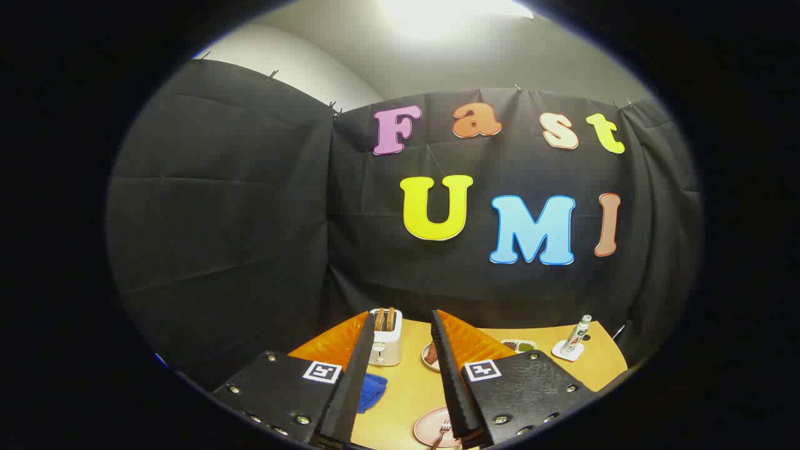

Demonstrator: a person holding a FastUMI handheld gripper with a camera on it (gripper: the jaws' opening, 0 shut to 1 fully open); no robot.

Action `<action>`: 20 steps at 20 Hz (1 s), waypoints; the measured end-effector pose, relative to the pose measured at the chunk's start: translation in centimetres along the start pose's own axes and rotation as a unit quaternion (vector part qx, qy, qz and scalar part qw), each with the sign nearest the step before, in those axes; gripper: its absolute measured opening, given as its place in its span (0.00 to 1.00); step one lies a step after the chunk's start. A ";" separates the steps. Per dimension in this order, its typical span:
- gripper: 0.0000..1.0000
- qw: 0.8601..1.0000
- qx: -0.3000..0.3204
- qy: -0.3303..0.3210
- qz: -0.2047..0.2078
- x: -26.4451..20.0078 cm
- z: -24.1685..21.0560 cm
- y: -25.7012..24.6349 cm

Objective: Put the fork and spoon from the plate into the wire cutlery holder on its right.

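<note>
Jaws wide apart and empty, pink plate (428,428) holding fork (442,431) below them, toaster (385,337) with 2 slices beyond

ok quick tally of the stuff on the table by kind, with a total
toaster: 1
blue cloth: 1
pink plate: 1
fork: 1
small dish with food: 1
tray of small items: 1
bottle on a white coaster: 1
total: 7
The gripper has its fingers open, holding nothing.
</note>
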State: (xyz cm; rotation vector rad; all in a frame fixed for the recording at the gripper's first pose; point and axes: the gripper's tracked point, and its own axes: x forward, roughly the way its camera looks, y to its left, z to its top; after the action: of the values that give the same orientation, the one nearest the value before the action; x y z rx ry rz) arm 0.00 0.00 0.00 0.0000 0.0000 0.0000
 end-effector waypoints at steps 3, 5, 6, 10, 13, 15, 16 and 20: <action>0.57 1.000 0.002 0.008 -0.004 -0.1 -0.3 -0.1; 0.57 1.000 0.005 0.017 -0.009 -0.2 -0.5 -0.2; 0.57 1.000 0.006 0.022 -0.011 -0.4 -0.8 -0.2; 0.57 0.999 0.009 0.037 -0.019 -0.3 -2.0 -0.4; 0.57 0.999 0.012 0.044 -0.027 -0.1 -2.4 -1.0; 0.57 0.998 0.014 0.047 -0.032 0.0 -2.6 -1.4; 0.57 0.998 0.014 0.048 -0.034 0.2 -2.8 -1.5; 0.57 0.997 0.018 0.054 -0.044 0.5 -3.5 -2.0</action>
State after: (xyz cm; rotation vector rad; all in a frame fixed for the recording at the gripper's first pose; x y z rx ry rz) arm 0.47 -1.98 -3.53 0.0366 0.1083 -0.0885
